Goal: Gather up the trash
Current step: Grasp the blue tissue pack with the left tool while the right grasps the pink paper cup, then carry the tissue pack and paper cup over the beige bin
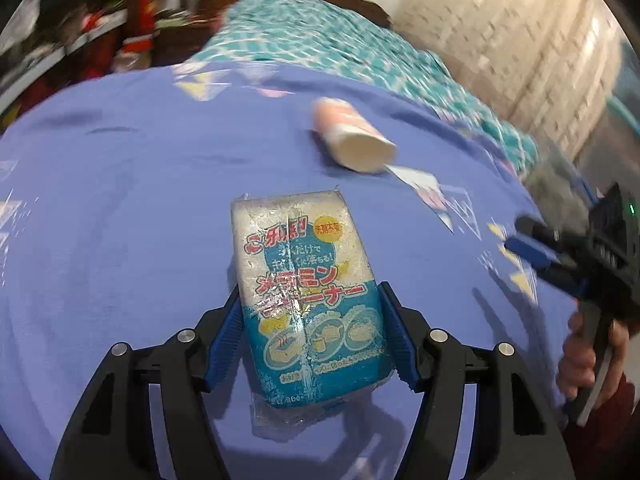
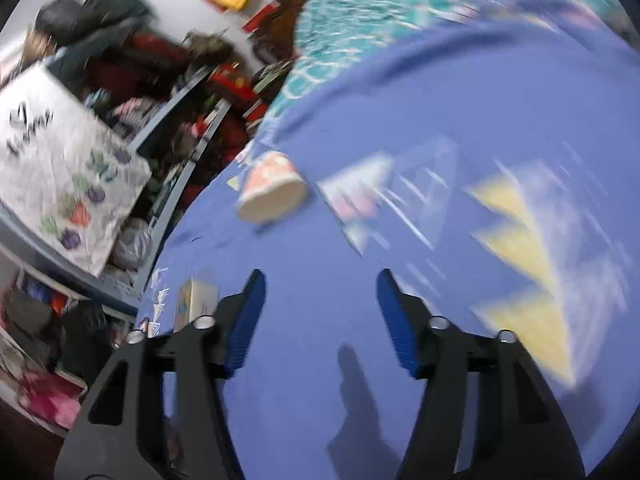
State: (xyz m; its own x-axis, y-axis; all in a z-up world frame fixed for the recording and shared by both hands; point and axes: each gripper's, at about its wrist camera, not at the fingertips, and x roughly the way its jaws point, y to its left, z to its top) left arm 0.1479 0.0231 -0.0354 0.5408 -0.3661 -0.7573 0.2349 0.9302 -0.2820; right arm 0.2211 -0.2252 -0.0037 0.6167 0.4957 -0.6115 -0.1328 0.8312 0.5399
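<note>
My left gripper (image 1: 312, 300) is shut on a wrapped sponge pack (image 1: 308, 280), white and blue with red Japanese lettering, held just above the purple bedsheet (image 1: 120, 200). A pink and white paper cup (image 1: 352, 136) lies on its side on the sheet beyond the pack. My right gripper (image 2: 320, 284) is open and empty over the sheet; the cup (image 2: 272, 188) lies ahead of it to the left. The right gripper also shows at the right edge of the left wrist view (image 1: 532, 248). The sponge pack shows small at the left of the right wrist view (image 2: 196, 300).
A teal patterned blanket (image 1: 320, 40) lies at the far end of the bed. Cluttered metal shelves (image 2: 120, 120) with a white printed bag (image 2: 60, 160) stand beside the bed. A light brick wall (image 1: 520, 40) is at the right.
</note>
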